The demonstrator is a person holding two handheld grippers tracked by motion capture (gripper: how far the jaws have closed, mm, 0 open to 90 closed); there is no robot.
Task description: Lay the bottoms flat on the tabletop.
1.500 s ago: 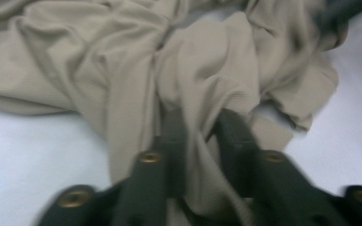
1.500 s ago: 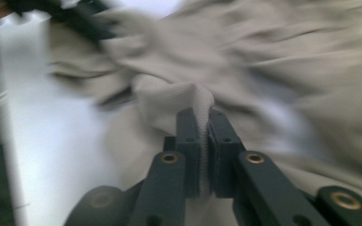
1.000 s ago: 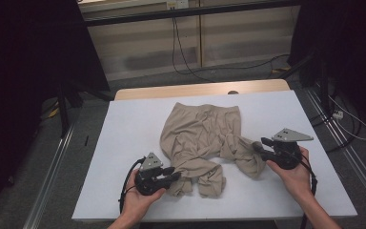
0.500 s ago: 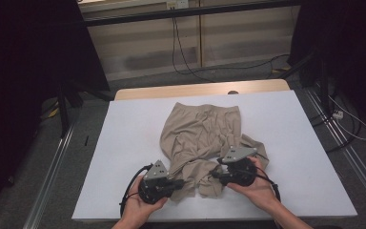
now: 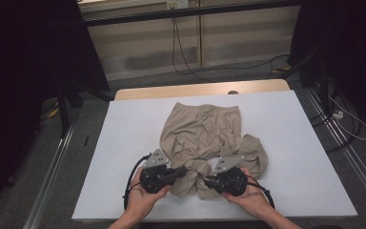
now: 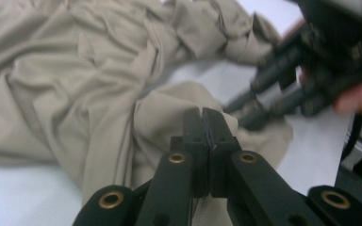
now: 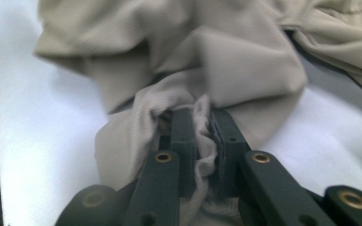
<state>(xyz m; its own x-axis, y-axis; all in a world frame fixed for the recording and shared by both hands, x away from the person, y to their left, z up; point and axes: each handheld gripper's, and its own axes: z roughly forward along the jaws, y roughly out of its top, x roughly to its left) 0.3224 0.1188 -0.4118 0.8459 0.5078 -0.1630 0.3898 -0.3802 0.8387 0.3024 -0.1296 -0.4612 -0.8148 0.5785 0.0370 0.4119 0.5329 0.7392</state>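
Pinching bunched beige shorts [image 5: 205,138] on the white table [image 5: 124,138], each hand-held gripper [image 5: 185,170] [image 5: 202,178] seems clamped shut.

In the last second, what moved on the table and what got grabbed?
The right tool swung in from the right side of the garment to the near hem and now pinches a bunched fold of the beige shorts beside the left tool. That leg's cloth was drawn inward with it. The left tool stayed near the front edge, shut on the fabric. The waistband end and the white table are unchanged.
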